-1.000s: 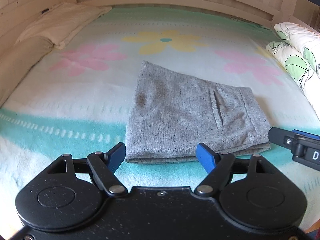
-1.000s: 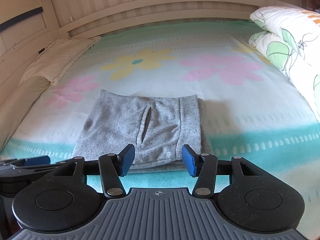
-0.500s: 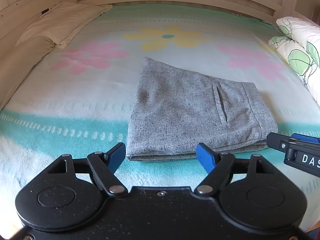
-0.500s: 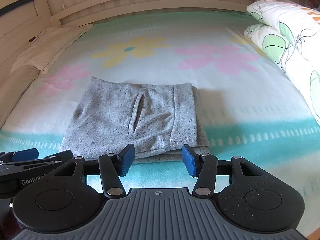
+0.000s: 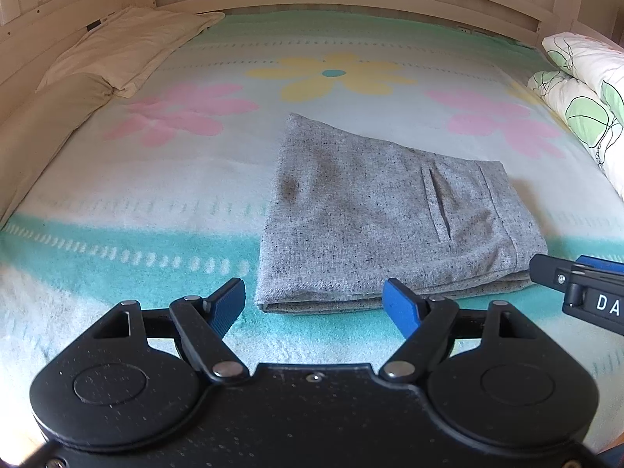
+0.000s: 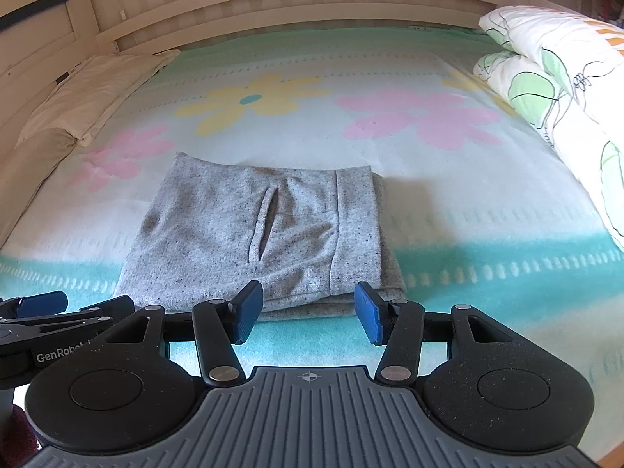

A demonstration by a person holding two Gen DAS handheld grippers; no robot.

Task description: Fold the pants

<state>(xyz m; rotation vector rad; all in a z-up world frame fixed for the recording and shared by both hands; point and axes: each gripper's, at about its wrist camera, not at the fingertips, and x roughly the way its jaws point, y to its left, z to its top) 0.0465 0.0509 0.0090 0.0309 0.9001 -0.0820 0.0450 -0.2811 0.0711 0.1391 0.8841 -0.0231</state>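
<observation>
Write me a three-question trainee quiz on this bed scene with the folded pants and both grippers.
1. True or false: the gray pants lie in a folded stack on the flowered blanket.
2. Is the left gripper holding the fabric: yes or no?
3. In the right wrist view, the slit pocket sits on which side of the waistband: A left, B right?

Key: 1 true. 2 no; its jaws stand open, short of the pants' near edge, as do the right gripper's. 3 A.
</observation>
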